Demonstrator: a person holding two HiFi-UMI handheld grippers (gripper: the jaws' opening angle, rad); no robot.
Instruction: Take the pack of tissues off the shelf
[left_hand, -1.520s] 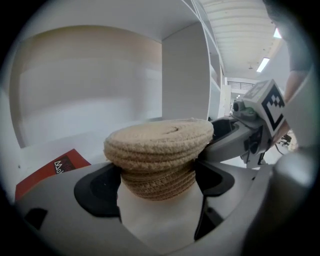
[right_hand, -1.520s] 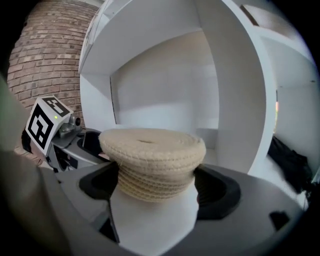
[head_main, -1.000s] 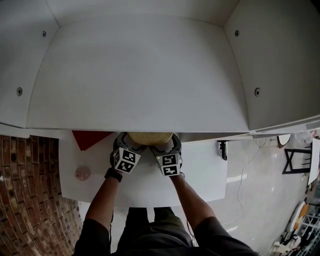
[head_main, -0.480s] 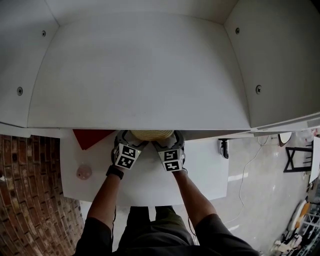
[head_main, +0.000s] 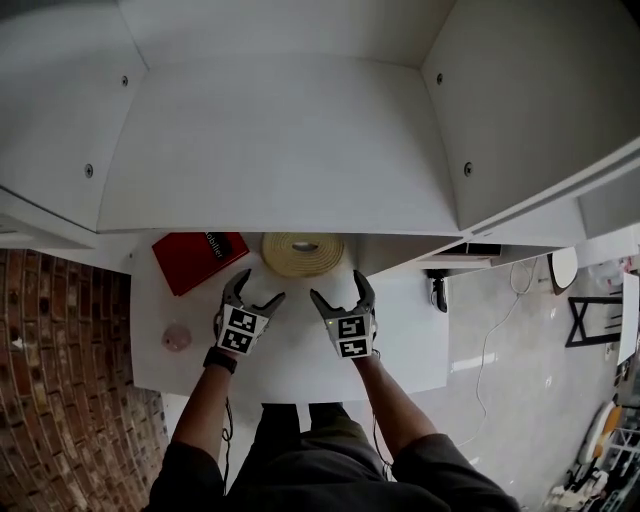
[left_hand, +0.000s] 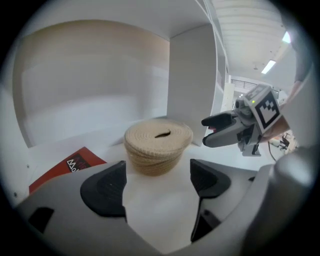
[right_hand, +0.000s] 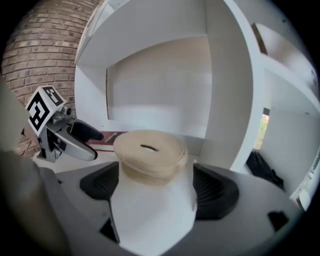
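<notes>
My left gripper (head_main: 258, 287), empty, was closing just short of the tissue pack (head_main: 303, 253); right gripper (head_main: 338, 287) gaped empty. I'd straddle its sides evenly first.

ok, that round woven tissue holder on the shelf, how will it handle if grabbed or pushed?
The woven tissue holder looks like coiled rope, so its wall probably gives a little when squeezed. The rough weave should resist slipping. It sits low, wide and flat, so a push would likely slide it rather than tip it.
</notes>
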